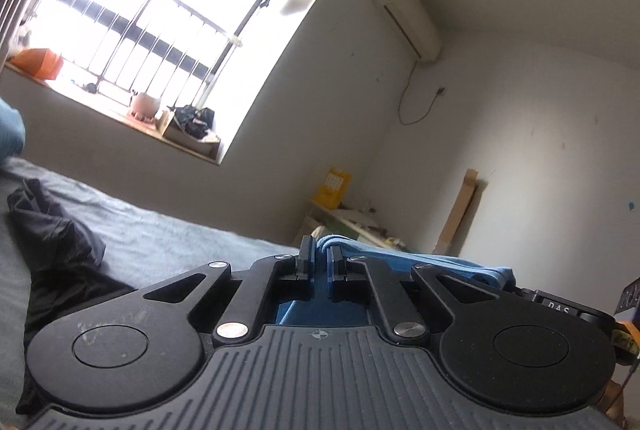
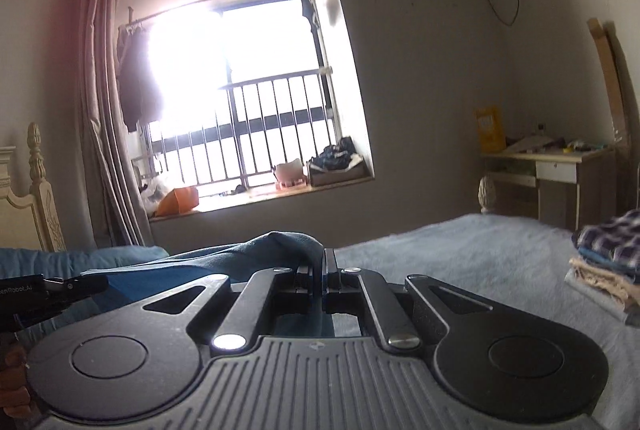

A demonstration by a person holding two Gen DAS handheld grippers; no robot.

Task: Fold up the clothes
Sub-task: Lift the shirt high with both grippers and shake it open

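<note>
Both hand-held grippers, left (image 1: pixel 319 258) and right (image 2: pixel 323 266), are clamped on our blue garment (image 2: pixel 256 250), held up above the bed (image 2: pixel 460 250) (folded pile (image 2: pixel 608 258) waits alongside), so next we judge: spread flat, then fold.

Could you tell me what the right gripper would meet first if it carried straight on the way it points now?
Probably the wall under the window; the right gripper, shut on the blue garment, seems to clear the bed.
</note>
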